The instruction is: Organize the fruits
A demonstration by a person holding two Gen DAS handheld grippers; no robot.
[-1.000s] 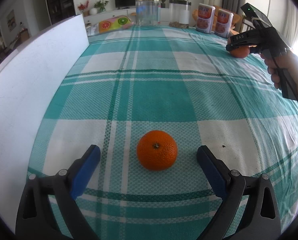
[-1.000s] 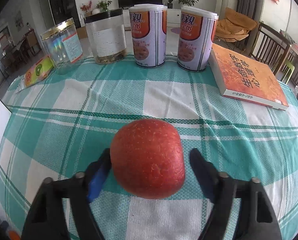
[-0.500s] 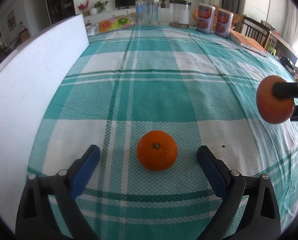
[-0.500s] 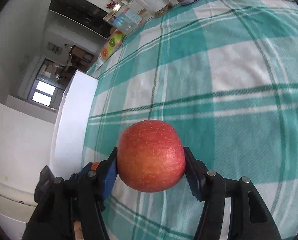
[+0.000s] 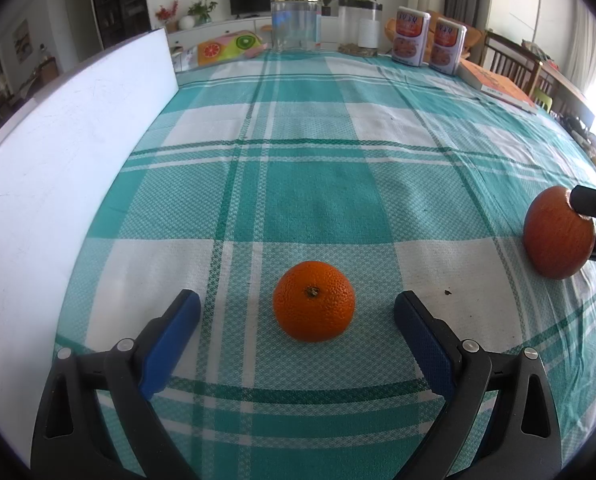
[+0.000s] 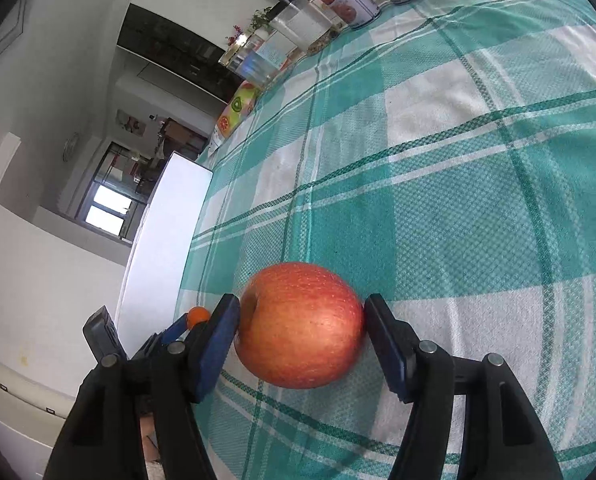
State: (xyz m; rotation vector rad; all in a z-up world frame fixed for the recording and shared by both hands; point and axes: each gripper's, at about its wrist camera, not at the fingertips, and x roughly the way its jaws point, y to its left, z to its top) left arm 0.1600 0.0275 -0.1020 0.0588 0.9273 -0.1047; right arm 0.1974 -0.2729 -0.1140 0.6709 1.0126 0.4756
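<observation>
- Left wrist view: left claw (image 5: pixel 296 316) spread wide, released, pads either side of the orange (image 5: pixel 314 306) but clear of it; likely staged for a pick. Orange rests on the bench (image 5: pixel 318 168), teal check cloth; white board (image 5: pixel 70 168) to one side, jars and tins at the far edge.
- Right wrist view: right claw (image 6: pixel 302 330) opening around the apple (image 6: pixel 300 324), which sits on the cloth; one pad touching, the other just parting, apparently setting it down near the orange. Living room beyond.
</observation>
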